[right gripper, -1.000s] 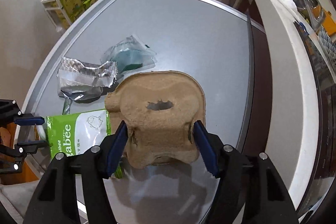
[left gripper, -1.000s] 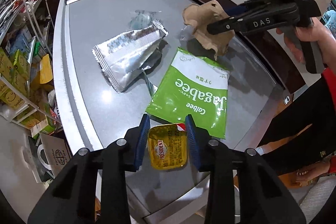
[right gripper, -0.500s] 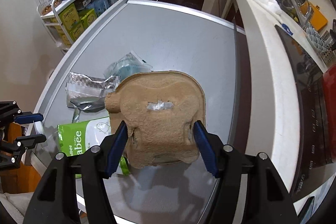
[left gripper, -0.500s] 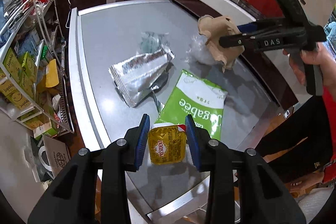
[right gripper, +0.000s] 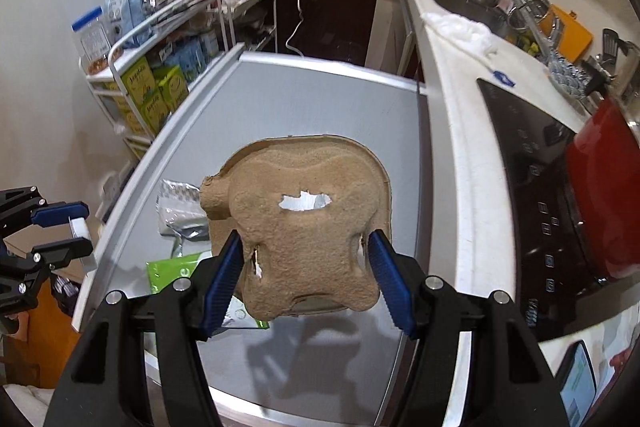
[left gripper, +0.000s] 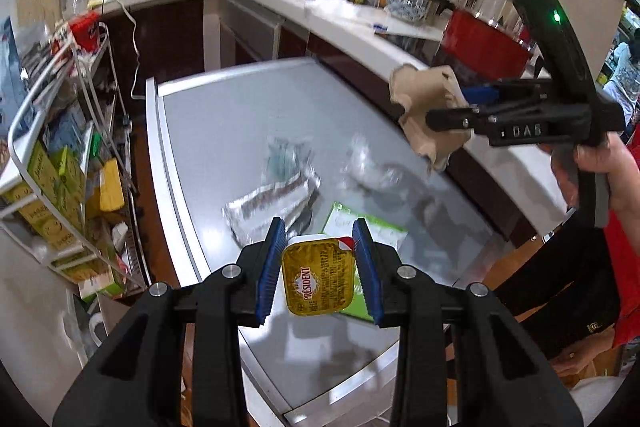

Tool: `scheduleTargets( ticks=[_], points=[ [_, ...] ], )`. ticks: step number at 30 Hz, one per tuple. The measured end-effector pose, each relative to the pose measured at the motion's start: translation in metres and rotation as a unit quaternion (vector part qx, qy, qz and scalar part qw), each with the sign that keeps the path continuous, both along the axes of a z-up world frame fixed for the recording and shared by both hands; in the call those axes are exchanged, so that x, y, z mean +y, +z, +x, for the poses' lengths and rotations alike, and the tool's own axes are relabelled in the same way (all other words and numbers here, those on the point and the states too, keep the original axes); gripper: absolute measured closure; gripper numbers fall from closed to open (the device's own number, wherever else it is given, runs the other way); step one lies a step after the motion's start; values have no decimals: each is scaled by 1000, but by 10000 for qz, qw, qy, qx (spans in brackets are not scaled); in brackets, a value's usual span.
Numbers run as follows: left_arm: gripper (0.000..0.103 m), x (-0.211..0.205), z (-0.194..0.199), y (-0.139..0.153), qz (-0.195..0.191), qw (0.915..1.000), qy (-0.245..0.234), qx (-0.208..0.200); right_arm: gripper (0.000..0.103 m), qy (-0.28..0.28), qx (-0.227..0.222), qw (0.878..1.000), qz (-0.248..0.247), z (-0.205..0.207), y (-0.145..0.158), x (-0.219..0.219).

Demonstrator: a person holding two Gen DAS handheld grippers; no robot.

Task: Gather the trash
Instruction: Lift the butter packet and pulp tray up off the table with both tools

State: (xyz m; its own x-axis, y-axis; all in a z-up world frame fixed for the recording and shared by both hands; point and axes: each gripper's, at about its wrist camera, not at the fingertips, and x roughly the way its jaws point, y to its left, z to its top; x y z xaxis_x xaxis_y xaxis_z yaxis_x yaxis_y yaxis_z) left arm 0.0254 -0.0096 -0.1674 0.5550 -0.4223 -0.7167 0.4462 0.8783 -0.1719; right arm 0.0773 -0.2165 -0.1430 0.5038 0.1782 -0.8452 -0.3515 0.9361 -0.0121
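Observation:
My left gripper (left gripper: 319,261) is shut on a small yellow President butter tub (left gripper: 318,277), held well above the grey table (left gripper: 216,131). My right gripper (right gripper: 305,267) is shut on a brown cardboard cup carrier (right gripper: 298,227), also held high; the carrier shows in the left wrist view (left gripper: 430,119). On the table lie a silver foil bag (left gripper: 272,203), a green Jagabee snack bag (left gripper: 362,227), a clear plastic wrapper (left gripper: 368,167) and a bluish clear bag (left gripper: 282,157). The left gripper also shows in the right wrist view (right gripper: 60,227).
A white wire rack (right gripper: 160,39) of boxes stands left of the table. A white kitchen counter (right gripper: 460,115) with a black cooktop (right gripper: 536,163) and a red pot (right gripper: 604,199) runs along the right side.
Both grippers have risen away from the table with their loads still held. The table and trash on it look smaller and farther off.

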Motion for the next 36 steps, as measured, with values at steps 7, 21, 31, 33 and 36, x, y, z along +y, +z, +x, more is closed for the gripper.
scheduleTargets(
  ticks=[7, 21, 31, 33, 36],
  points=[
    [67, -3, -5, 26, -13, 9997, -29, -226, 40, -65, -261, 9996, 47, -25, 24, -3],
    [67, -5, -46, 72, -63, 9974, -232, -682, 40, -71, -806, 9964, 253, -98, 81, -7],
    [67, -4, -85, 90, -195, 9955, -471, -801, 40, -3, -685, 9970, 349, -155, 92, -4],
    [67, -3, -91, 88, -198, 9957, -515, -750, 40, 19, -568, 9979, 298, -165, 86, -3],
    [67, -5, -100, 80, -163, 9963, -572, -613, 40, 18, -285, 9992, 296, -179, 71, -1]
  ],
)
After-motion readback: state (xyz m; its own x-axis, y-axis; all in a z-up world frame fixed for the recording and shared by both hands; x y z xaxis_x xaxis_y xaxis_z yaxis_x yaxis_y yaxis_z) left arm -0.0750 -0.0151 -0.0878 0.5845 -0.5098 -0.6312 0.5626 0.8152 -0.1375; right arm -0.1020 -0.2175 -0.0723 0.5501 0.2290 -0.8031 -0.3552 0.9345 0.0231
